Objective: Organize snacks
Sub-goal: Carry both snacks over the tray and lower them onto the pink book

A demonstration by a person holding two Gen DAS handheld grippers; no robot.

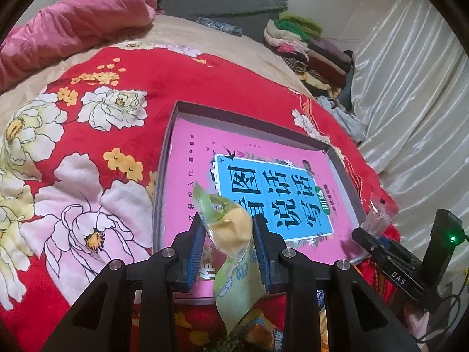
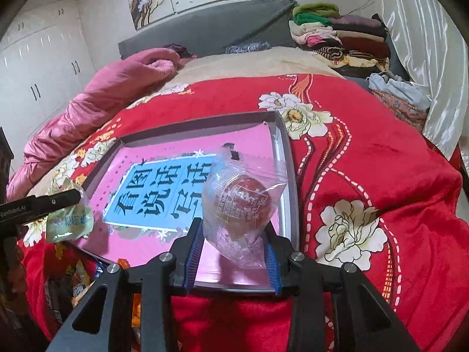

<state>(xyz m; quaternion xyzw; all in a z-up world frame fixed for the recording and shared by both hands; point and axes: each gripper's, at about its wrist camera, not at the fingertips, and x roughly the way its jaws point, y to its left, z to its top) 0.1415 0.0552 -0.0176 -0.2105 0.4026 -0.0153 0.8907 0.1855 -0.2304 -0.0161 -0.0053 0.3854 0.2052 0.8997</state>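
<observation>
Two grippers each carry one wrapped snack above a shallow grey tray on a bed. The left gripper (image 1: 227, 231) tilts steeply downward, its blue pads clamped on a green-wrapped yellow pastry (image 1: 231, 228), whose wrapper tail hangs below the jaws; from the right wrist view the same snack (image 2: 70, 220) shows at the far left, under the black body of that gripper. The right gripper (image 2: 234, 245) points down at a like slant, and its jaws are closed on a clear packet holding a round red snack (image 2: 243, 202), with the packet's top standing up above the fingers. Both snacks are held in the air over the near end of the tray (image 1: 346, 176), touching neither it nor each other. Inside the tray lies a pink book with a blue title panel (image 1: 272, 196), filling most of the floor. The tray rests on a red blanket printed with large pale flowers (image 1: 88, 152). Just below the left gripper, more packaged snacks (image 1: 263, 334) lie on the blanket near the tray's near edge. Farther off are a pink quilt (image 2: 117, 88), a grey headboard (image 2: 211, 26), a stack of folded clothes (image 2: 346, 35) and a white satin curtain (image 1: 410, 73).
</observation>
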